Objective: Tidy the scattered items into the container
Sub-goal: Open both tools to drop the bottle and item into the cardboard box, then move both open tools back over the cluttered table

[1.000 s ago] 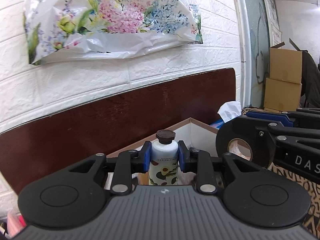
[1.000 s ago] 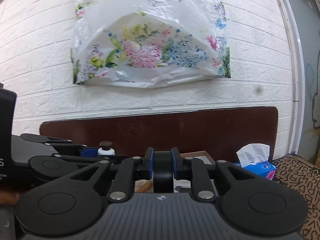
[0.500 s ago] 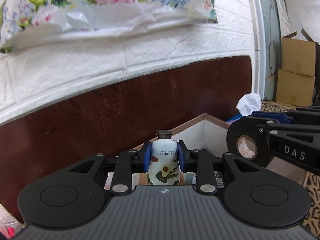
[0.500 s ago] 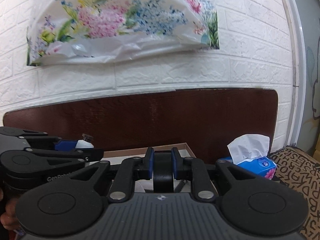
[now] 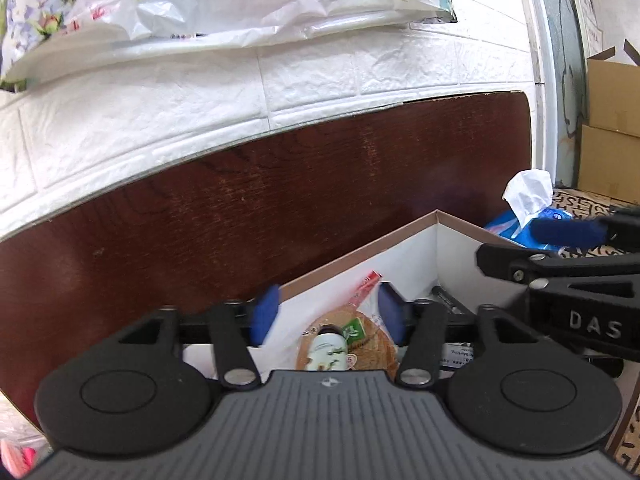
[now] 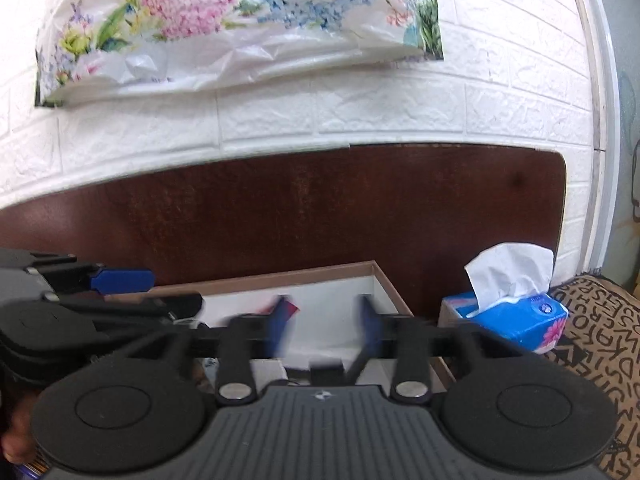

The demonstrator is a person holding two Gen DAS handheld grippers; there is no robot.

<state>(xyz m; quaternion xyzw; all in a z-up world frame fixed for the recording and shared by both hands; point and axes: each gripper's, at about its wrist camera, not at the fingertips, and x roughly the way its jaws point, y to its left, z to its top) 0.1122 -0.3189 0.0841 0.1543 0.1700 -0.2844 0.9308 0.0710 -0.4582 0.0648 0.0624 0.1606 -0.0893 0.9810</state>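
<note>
Left tool and right tool poised over the white-walled, brown-rimmed cardboard box, both with jaws opening and nothing pressed between the blue pads.

Below the left tool, just under and between its parted fingers: a small white floral-print lotion bottle with a dark cap, already down inside the box on a round tan packet with a green label, cap toward the far wall, long axis roughly along the tool's pointing line. Below the right tool, a small black block-shaped item, also low in the box, clear of the pads; its exact shape hard to tell. Left tool nearer the bottle, right tool nearer the black item. Probably a release in both, with withdrawal upward to come.
</note>
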